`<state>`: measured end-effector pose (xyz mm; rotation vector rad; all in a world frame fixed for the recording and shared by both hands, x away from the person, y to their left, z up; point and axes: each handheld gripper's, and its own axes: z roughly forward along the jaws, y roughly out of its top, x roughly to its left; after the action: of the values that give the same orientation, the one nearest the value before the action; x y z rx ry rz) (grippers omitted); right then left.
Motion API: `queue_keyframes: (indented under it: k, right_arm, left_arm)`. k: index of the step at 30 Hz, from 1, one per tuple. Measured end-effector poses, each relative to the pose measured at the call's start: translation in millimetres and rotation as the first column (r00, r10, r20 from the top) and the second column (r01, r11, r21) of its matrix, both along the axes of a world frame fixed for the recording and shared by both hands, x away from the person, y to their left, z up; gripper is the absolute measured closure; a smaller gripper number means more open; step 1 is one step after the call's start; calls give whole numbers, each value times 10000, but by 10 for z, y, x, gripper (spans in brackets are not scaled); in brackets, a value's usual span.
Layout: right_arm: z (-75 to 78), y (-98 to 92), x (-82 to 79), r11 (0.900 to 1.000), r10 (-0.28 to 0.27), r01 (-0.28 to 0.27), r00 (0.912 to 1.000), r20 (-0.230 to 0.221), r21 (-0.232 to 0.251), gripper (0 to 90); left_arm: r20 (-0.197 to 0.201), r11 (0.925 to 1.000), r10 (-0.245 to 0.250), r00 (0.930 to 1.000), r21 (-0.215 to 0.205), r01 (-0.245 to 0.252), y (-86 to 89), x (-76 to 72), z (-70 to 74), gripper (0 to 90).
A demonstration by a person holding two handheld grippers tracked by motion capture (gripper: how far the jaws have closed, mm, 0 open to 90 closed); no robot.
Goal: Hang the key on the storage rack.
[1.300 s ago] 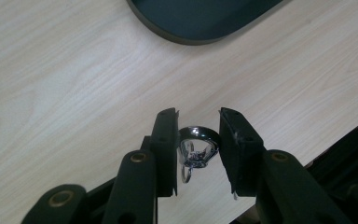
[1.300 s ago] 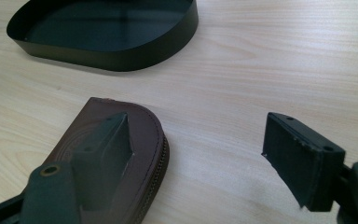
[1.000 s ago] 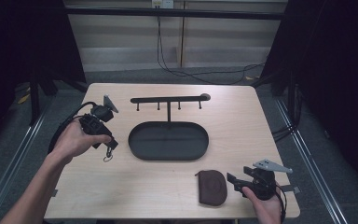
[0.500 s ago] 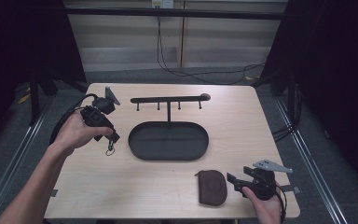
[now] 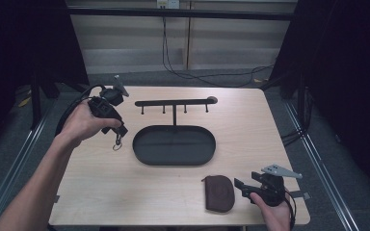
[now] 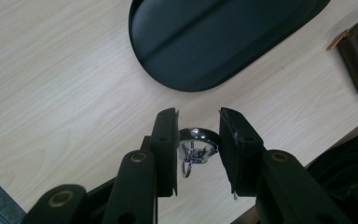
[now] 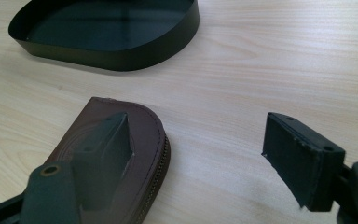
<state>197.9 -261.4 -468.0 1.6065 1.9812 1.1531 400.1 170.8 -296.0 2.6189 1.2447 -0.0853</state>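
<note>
Nearest, right hand-held gripper resting on pale wooden desk, jaws wide apart, empty, just beside brown zipped leather pouch. Farther, left hand-held gripper lifted, clamped on shiny metal key ring, beside black oval metal tray.

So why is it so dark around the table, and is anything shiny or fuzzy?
High view: light falls on the table, its surroundings black. Left gripper view: the key ring in the left hand-held gripper glints, and the tray has a soft sheen. Right gripper view: the near jaws look blurry, the pouch sharper.
</note>
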Motion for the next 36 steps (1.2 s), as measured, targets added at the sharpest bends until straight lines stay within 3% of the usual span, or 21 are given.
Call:
queue_keyframes:
  k: [15,25,36]
  right_arm:
    - [7,1,-13,10000,68,-68,10000,52,24,230]
    - [7,0,-15,9999,96,-96,9999,60,35,230]
    - [8,-3,-20,9999,90,-90,9999,65,84,230]
  left_arm:
    - [-221,9994,108,9997,323,-101,-235,230,-35,684]
    - [-165,9991,264,9995,350,-258,-340,353,-12,684]
    - [-16,9960,369,9993,819,-366,-493,468,49,684]
